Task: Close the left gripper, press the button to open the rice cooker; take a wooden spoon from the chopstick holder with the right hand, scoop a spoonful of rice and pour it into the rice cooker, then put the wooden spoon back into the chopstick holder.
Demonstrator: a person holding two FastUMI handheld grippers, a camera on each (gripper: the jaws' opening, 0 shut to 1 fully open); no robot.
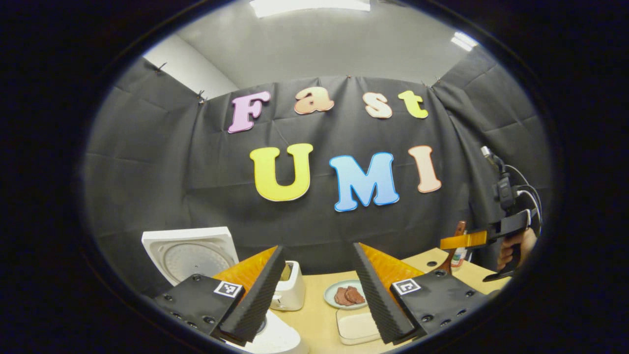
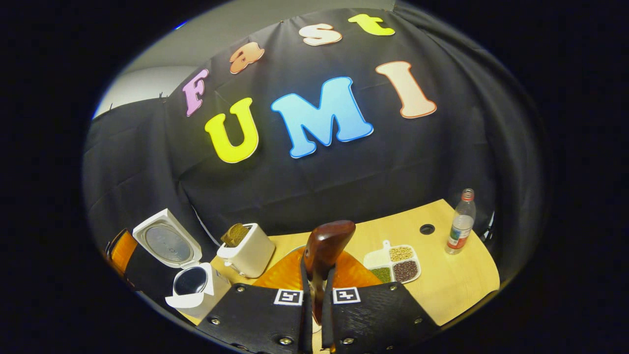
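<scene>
Right gripper view: the right gripper (image 2: 317,300) clamps the wooden spoon (image 2: 322,258) upright between its fingers, lifted ready for scooping. The rice cooker (image 2: 189,285) stands lid-up, left of the fingers. The left gripper (image 1: 314,295) waits wide apart above the table (image 1: 319,319), its button job apparently done.

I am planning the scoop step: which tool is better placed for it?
The right tool: it is shut on the spoon, and the cooker lid is already up. The left tool is open and empty.
</scene>
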